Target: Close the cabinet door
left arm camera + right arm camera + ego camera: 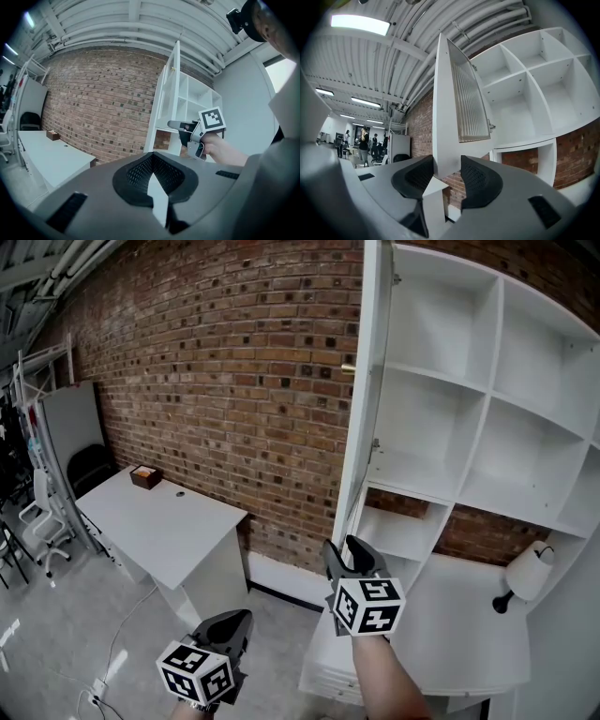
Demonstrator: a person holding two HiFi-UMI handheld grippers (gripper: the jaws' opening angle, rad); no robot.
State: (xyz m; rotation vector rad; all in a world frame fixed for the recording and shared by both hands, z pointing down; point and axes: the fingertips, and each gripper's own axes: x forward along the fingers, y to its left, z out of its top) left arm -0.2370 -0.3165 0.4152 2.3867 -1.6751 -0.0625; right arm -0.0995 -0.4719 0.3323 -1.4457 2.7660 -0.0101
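Left gripper (234, 622) at 7 o'clock, fingers together, empty | right gripper (342, 551) at 5 o'clock, fingers apart, astride open cabinet door (364, 409) | white shelves (487, 399) at 2 o'clock

The cabinet door (443, 117) is finished in white, and its pane (469, 103) is ribbed. The wall (225, 381) is patterned in red-brown brick.

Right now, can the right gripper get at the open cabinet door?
Probably yes: the lower corner of the cabinet door already stands between the open jaws of the right gripper, and nothing blocks the way.
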